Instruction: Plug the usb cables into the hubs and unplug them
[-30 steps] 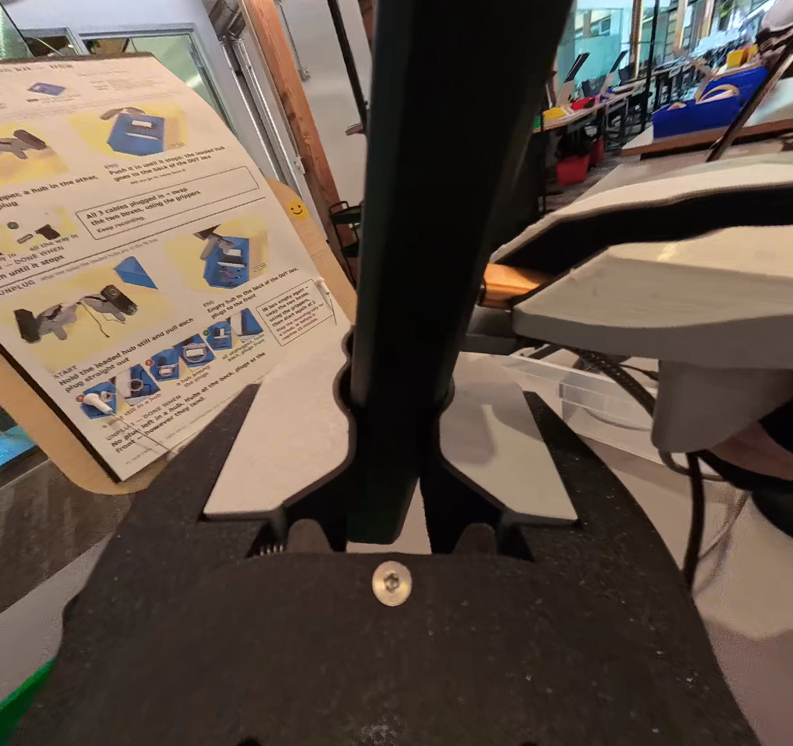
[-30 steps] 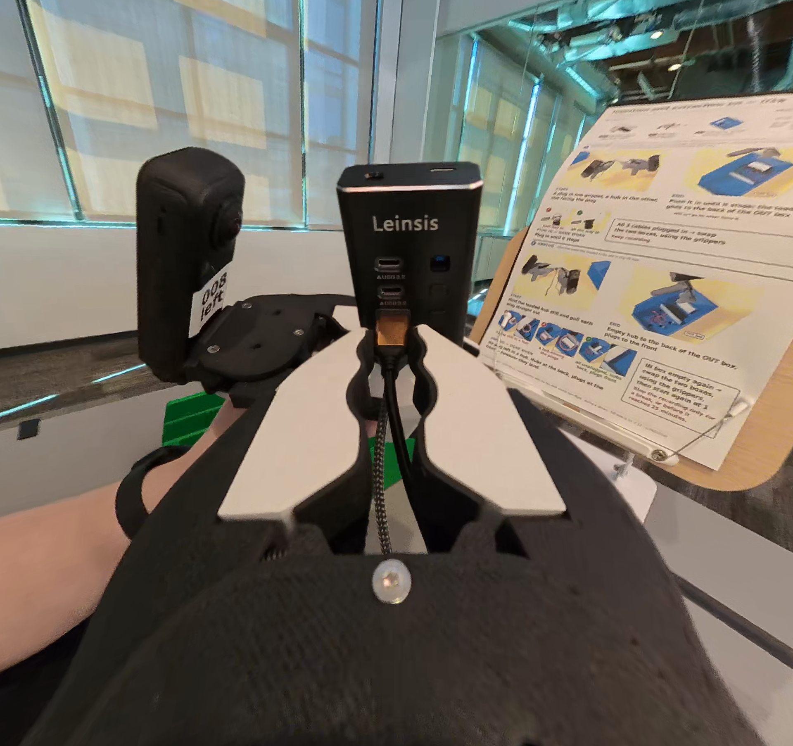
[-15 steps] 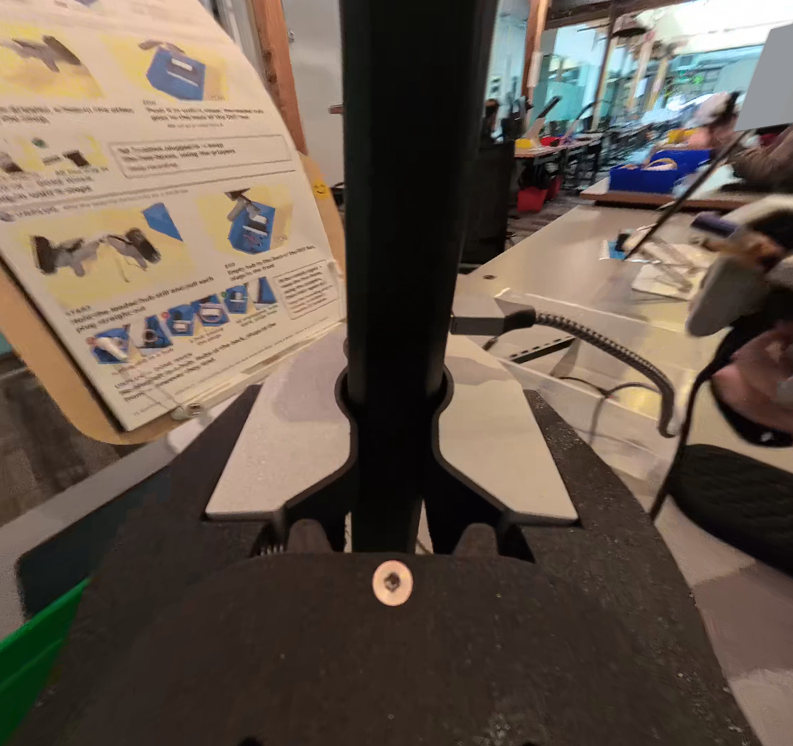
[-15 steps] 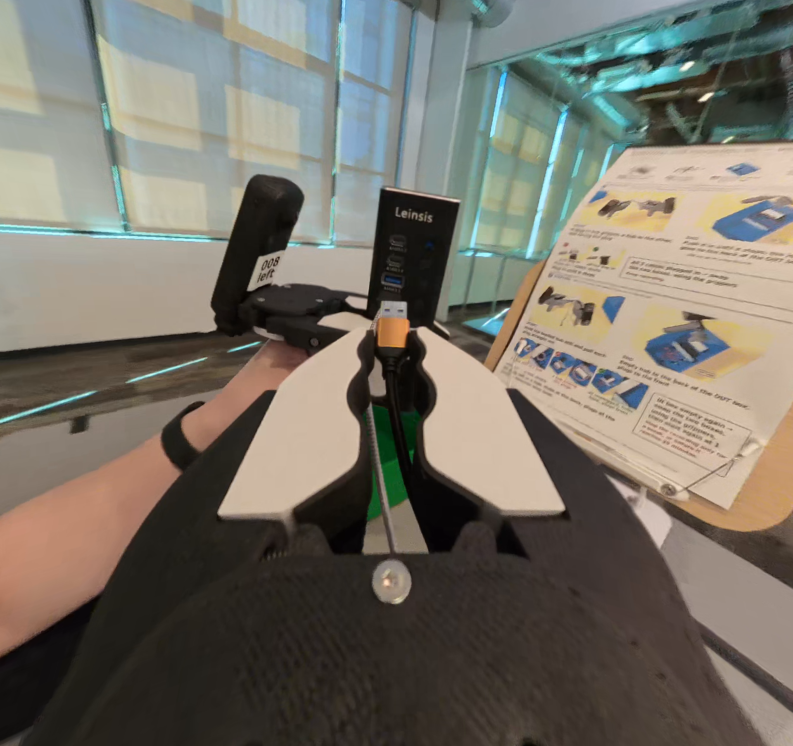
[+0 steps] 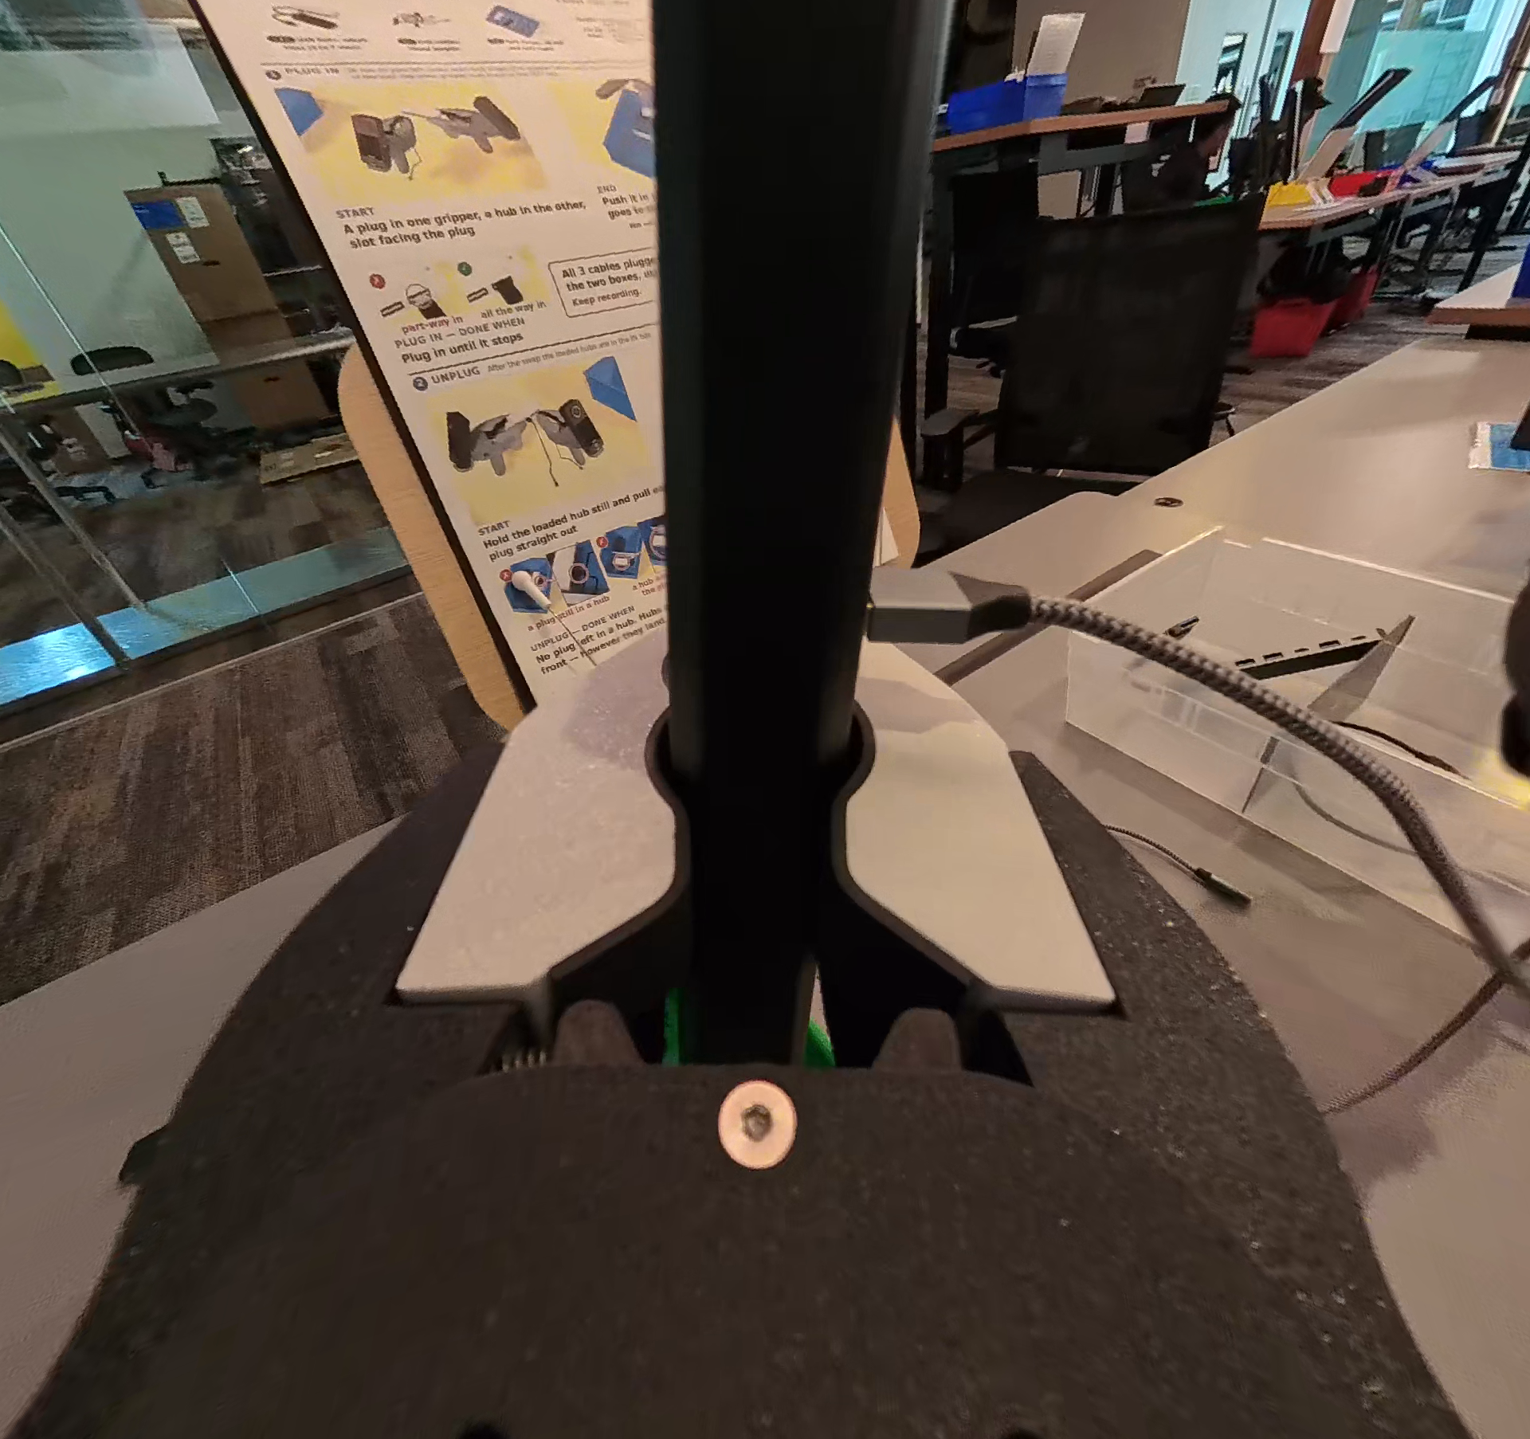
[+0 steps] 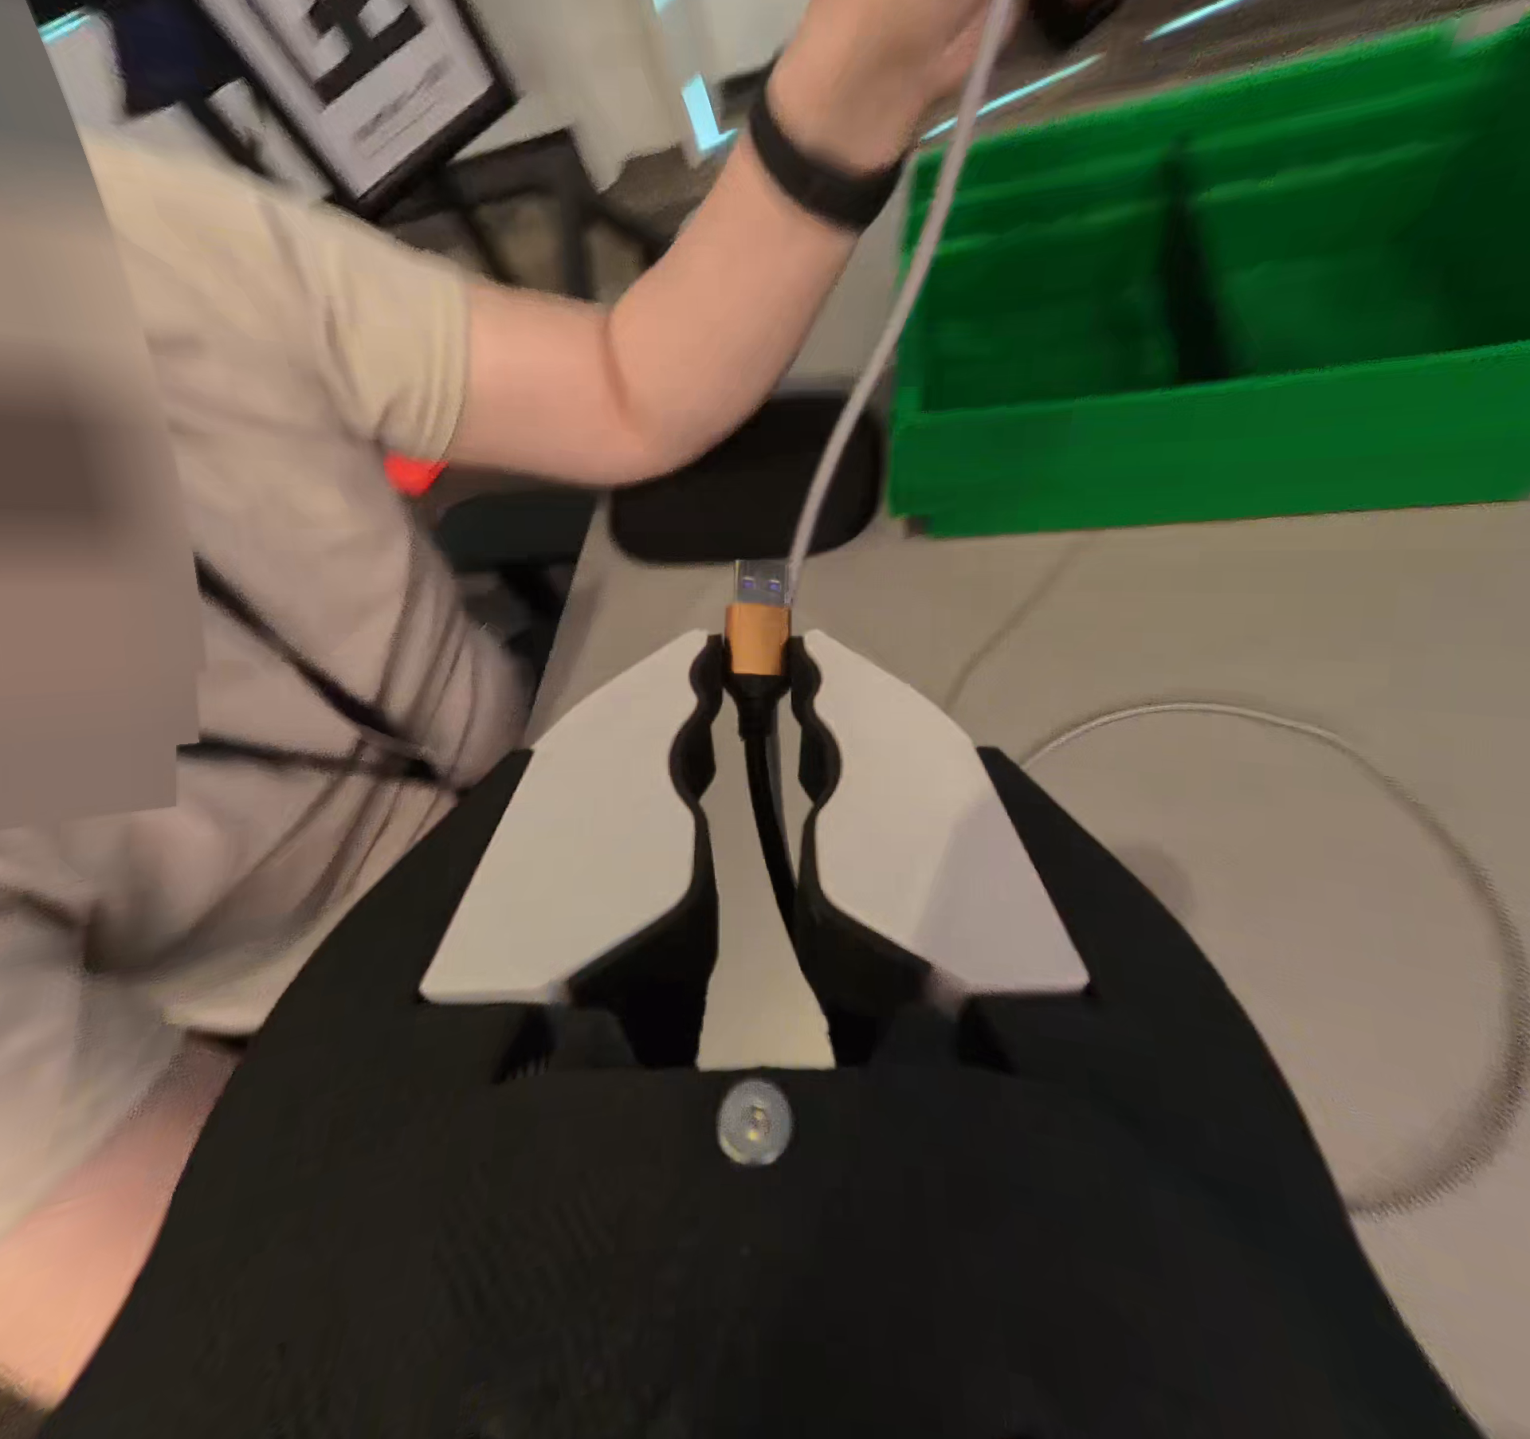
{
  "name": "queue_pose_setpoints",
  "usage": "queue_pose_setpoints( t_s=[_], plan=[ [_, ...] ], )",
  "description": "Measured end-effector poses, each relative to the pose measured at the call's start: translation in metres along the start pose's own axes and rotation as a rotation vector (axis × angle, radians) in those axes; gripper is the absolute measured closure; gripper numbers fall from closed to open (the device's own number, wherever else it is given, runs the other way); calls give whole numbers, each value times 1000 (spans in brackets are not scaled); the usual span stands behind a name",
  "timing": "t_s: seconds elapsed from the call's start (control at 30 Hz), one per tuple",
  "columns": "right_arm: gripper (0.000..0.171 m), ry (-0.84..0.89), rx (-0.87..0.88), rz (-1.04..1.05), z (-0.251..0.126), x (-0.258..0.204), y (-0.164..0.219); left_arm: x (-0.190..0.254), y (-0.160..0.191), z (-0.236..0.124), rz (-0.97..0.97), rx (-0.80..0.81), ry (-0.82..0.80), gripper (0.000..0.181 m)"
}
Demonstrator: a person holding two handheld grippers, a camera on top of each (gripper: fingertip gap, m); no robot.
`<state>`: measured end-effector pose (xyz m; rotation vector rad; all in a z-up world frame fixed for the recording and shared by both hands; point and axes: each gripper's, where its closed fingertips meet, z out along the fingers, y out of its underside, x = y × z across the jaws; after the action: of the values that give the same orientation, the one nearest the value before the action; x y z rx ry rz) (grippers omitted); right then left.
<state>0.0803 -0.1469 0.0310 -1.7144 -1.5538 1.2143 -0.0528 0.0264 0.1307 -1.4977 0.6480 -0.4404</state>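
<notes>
Gripping: the left gripper [image 5: 757,745] has its jaws clenched on a black hub [image 5: 778,323], which stands upright between them and runs out of the top of the left wrist view.
Hub: a tall, flat-sided dark body with a matte finish; only a plain narrow face shows, no ports visible from this side.
Plugged cable: a grey metal plug [image 5: 919,615] sits against the hub's right side, with a black-and-grey braided cable [image 5: 1225,700] curving away to the right and down over the surface [image 5: 1325,455].
Right gripper: the right gripper [image 6: 755,646] has its jaws clenched on a USB plug [image 6: 755,633] just behind its metal tip.
USB plug: an orange-gold sleeve with a silver connector end that shows a blue insert; a black cable [image 6: 770,820] runs back from it between the jaws. The plug is free in the air above the pale surface, apart from any hub.
White cable: a thin pale cable [image 6: 878,323] crosses just past the plug tip and rises to the upper edge of the right wrist view, which is blurred.
Person: a forearm [image 6: 679,340] with a dark wristband [image 6: 815,174] reaches up and right.
Green bin: a green bin [image 6: 1200,439] stands on the surface at upper right.
Instruction sheet: a printed instruction sheet [image 5: 464,282] on a board stands behind the hub at left.
Clear tray: a clear plastic tray [image 5: 1291,654] lies on the surface right of the hub.
</notes>
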Motion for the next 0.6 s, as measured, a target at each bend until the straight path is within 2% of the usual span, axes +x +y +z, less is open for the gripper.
queue_pose_setpoints(
  t_s=[0.07,0.17,0.23,0.33,0.4,0.47,0.6],
  plan=[
    [155,-108,-84,-8,18,5,26,1,3,2,12,-11,5,151],
    [154,-65,-149,37,35,36,49,1,5,4,24,-17,22,151],
    [154,-46,-138,90,40,49,52,5,5,5,32,-12,53,151],
    [140,49,-97,135,35,67,44,21,5,8,25,4,147,151],
    [135,133,-40,111,24,75,31,36,5,13,18,12,198,147],
    [130,291,76,30,6,86,5,51,7,20,25,7,225,148],
    [122,650,503,-104,-40,83,-82,79,12,36,50,21,198,149]
  ],
)
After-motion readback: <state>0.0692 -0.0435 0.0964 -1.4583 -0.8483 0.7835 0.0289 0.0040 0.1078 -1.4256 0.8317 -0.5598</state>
